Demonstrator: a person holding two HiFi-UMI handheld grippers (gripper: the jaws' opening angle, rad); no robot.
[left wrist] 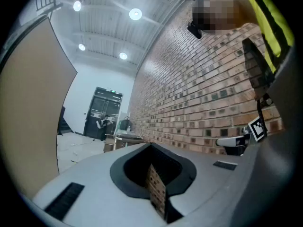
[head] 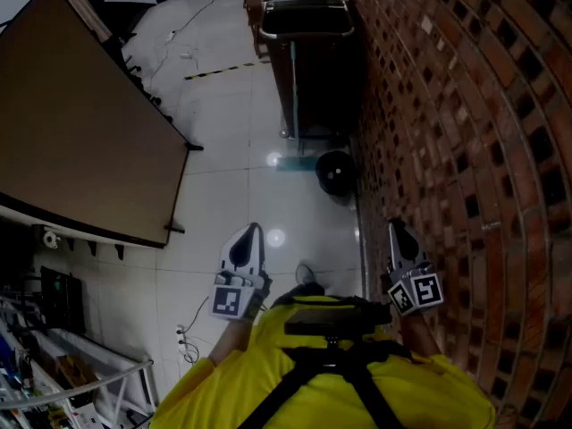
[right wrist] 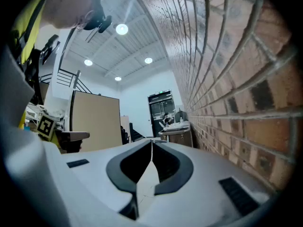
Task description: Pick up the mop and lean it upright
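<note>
Head view, nearest: a yellow shirt [head: 357, 391] with black straps, and two smooth grey plastic claws held level over glossy white floor tiles [head: 223, 132]. The left claw [head: 253, 231] and right claw [head: 396, 226] are both closed tip to tip and grip nothing. Beyond them a dark round thing [head: 335, 172] sits at the foot of the rough brick wall [head: 447, 105]. What seems to be the mop [head: 292, 96] shows past it: a flat teal bar, then a thin pale pole running straight away beside a dark cart [head: 304, 21]. Whether it lies or stands I cannot tell.
</note>
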